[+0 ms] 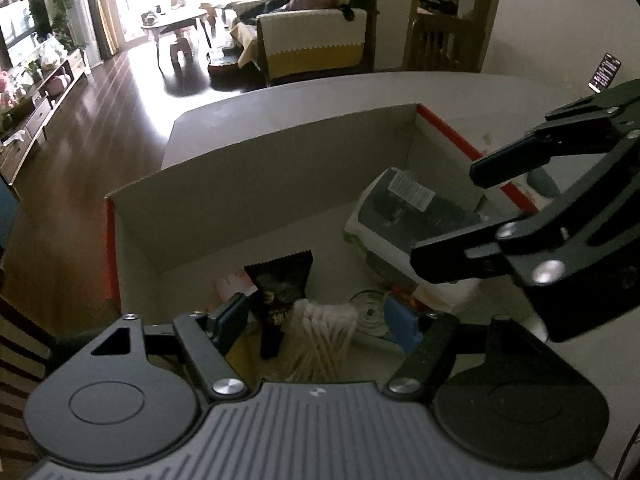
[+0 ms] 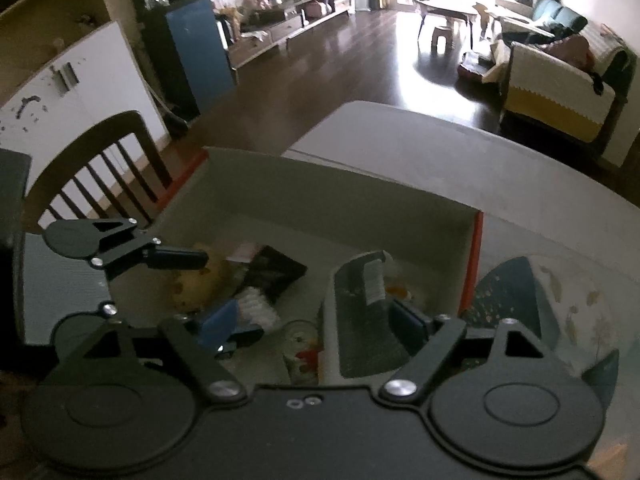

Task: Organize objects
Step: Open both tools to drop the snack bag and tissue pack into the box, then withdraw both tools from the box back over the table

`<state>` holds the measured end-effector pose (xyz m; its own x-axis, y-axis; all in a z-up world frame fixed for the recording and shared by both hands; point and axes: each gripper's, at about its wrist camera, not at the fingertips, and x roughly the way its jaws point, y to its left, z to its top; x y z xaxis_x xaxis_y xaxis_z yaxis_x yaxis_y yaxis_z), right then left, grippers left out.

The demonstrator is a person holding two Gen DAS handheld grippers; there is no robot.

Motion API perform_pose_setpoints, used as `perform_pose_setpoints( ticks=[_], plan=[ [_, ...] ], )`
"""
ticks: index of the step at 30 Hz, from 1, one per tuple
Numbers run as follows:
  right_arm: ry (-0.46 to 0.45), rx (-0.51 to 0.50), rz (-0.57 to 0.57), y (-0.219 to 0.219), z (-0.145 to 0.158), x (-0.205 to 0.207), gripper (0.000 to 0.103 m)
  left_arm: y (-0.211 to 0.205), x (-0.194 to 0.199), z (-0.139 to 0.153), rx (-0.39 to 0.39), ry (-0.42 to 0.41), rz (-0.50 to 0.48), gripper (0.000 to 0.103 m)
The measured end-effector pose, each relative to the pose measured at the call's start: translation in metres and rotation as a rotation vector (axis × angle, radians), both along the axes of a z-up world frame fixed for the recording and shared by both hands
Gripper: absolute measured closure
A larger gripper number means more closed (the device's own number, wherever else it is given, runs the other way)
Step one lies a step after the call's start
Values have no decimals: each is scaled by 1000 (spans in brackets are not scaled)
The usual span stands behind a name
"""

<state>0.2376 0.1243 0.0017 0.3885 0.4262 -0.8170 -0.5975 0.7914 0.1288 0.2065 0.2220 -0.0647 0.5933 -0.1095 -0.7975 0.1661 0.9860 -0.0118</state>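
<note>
An open cardboard box (image 1: 256, 168) with red edges stands on a pale table (image 1: 320, 92). Inside it lie a black snack packet (image 1: 282, 280), a bundle of cotton swabs (image 1: 320, 332), a grey-and-white wipes pack (image 1: 404, 216) and a round white item (image 1: 368, 312). My left gripper (image 1: 316, 324) hangs open over the box, with the swabs in the gap but untouched. My right gripper (image 2: 314, 324) is open too, above the wipes pack (image 2: 360, 312) and a small jar (image 2: 300, 344). In the left wrist view the right gripper (image 1: 444, 216) reaches in from the right.
A wooden chair (image 2: 100, 168) stands at the box's left side. A patterned mat (image 2: 540, 300) lies on the table to the right of the box. A phone (image 1: 604, 72) leans at the far right. Sofa (image 1: 316, 40) and dark floor lie beyond the table.
</note>
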Motion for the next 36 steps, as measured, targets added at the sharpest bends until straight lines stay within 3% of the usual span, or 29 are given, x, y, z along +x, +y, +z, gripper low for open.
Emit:
perform_pose_setpoints(
  ticks=[9, 17, 27, 36],
  plan=[
    [-37, 62, 53, -19, 24, -25, 9, -1, -21, 23, -10, -45, 49, 19],
    [-61, 92, 71, -48, 37, -44, 7, -7, -39, 38, -62, -84, 103, 1],
    [-88, 113, 48, -113, 45, -71, 7, -42, -57, 50, -95, -113, 136, 1],
    [-85, 84, -46, -183, 35, -81, 7, -101, -64, 58, -119, -145, 68, 1]
  ],
)
